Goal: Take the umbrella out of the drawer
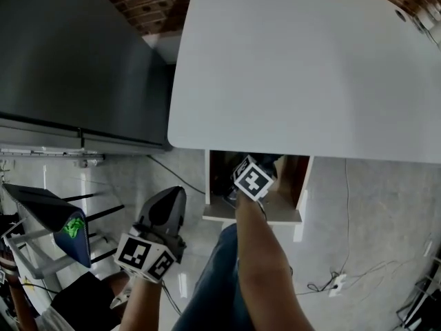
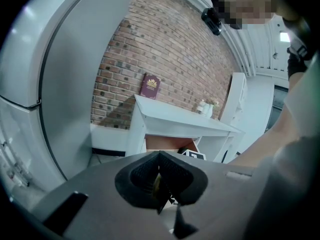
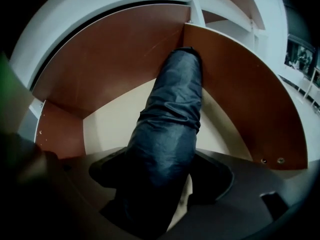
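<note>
A dark blue folded umbrella (image 3: 170,129) in its sleeve lies in the brown-walled drawer (image 3: 250,99), its far end against the back corner. My right gripper (image 3: 162,179) reaches down into the drawer with its near end between the wide-spread jaws; a pale gap shows beside the right pad, so the jaws stand open around it. In the head view the right gripper (image 1: 244,185) is inside the pulled-out drawer (image 1: 251,216) under the white table (image 1: 310,67). My left gripper (image 1: 169,202) hangs left of the drawer over the floor, shut and holding nothing (image 2: 160,180).
A large dark grey cabinet (image 1: 76,54) stands at the left. A rack with a blue panel (image 1: 58,226) sits at the lower left. Cables and a power strip (image 1: 337,281) lie on the floor at the right. A red book (image 2: 150,86) leans on the brick wall.
</note>
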{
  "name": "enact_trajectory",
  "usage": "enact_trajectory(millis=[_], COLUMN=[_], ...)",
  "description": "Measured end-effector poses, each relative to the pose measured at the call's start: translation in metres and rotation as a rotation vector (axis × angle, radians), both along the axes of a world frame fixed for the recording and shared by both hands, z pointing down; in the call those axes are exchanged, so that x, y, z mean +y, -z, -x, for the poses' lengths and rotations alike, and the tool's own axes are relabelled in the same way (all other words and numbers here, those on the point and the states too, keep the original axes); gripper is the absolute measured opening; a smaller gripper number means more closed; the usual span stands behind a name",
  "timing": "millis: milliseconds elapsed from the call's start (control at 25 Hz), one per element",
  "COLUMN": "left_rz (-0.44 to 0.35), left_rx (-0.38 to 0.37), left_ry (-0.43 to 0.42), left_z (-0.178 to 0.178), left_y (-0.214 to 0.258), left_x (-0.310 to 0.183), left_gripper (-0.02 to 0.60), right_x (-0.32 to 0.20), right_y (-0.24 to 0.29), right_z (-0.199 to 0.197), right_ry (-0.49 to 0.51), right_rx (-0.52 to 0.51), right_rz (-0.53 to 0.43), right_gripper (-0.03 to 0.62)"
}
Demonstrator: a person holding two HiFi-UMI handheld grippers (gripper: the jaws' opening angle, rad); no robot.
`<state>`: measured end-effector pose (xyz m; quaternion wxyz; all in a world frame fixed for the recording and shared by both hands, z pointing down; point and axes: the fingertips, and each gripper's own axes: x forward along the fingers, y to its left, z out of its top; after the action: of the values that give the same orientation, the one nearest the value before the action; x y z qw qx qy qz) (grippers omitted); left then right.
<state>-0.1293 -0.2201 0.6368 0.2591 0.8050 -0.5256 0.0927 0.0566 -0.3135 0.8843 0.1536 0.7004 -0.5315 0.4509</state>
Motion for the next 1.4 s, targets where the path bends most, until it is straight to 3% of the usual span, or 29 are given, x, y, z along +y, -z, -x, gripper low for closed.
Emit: enact_trajectory(millis=[280, 880, 1400], left_rz=[0.006, -0.005, -0.039], left_rx=[0.004, -0.019, -0.029], left_ry=[0.015, -0.026, -0.035], left_z=[0.01, 0.001, 0.0], left_y=[0.001, 0.03, 0.076], left_x=[0.012, 0.022, 0.035], left_gripper=[-0.003, -0.003, -0.003], right_x=[0.006, 0.035, 0.068], right_y=[0.004, 0.037, 0.089], right_z=[0.0, 0.006, 0.005], right_ry=[-0.008, -0.02, 0.001], right_rx=[-0.032, -0.183, -0.223], right_rz=[0.058, 0.114, 0.122], right_gripper=[0.268, 0.264, 0.264])
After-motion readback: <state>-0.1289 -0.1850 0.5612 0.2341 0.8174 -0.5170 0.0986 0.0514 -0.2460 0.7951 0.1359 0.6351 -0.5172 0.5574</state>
